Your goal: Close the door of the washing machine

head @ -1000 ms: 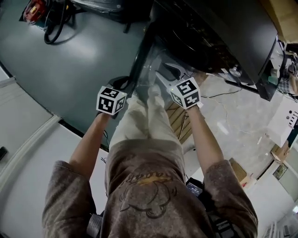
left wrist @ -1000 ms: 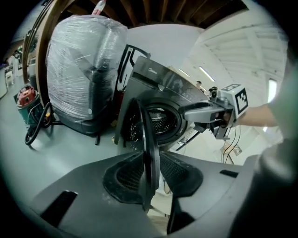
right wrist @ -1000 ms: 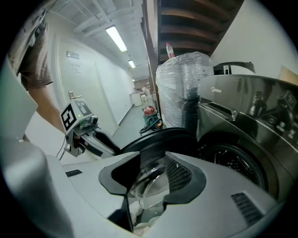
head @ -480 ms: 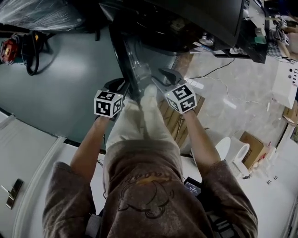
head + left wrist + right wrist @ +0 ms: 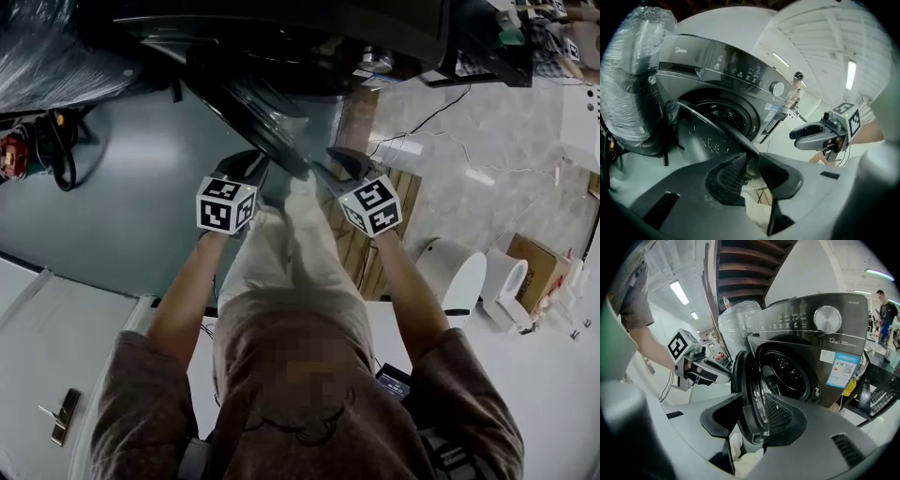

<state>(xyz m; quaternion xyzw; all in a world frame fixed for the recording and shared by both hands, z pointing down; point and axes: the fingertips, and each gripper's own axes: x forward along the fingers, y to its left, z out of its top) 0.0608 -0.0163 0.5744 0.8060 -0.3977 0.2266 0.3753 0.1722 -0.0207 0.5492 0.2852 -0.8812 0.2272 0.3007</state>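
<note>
The right gripper (image 5: pixel 752 405) has its jaws moderately apart, and in its own view the dark round rim of the door (image 5: pixel 749 380) stands edge-on in the gap between them; whether the jaws touch the rim cannot be told. The left gripper (image 5: pixel 752 161) has its jaws only narrowly apart, with the door's thin edge running down to the gap at their tips and pale cloth showing through lower down. In the head view, the two grippers sit to either side of the door's near edge, each topped by a marker cube (image 5: pixel 225 203), the left on the door's outer side and the right on its inner, glass side. The person's bare forearms reach down to them, with light trousers (image 5: pixel 291 253) between the arms. The door hangs open, swung well out from the front of the washing machine (image 5: pixel 811 333), a dark grey front-loader whose round drum opening (image 5: pixel 787 373) is uncovered. A silver control knob (image 5: pixel 828 318) sits on the panel above the opening, and a blue label (image 5: pixel 842 371) is stuck beside it. A large bundle wrapped in clear plastic (image 5: pixel 633 84) stands just beside the machine. The floor (image 5: pixel 122 187) on the left is smooth grey-green, and on the right it is pale and stone-patterned. A person (image 5: pixel 883 310) stands far off in the background.
</note>
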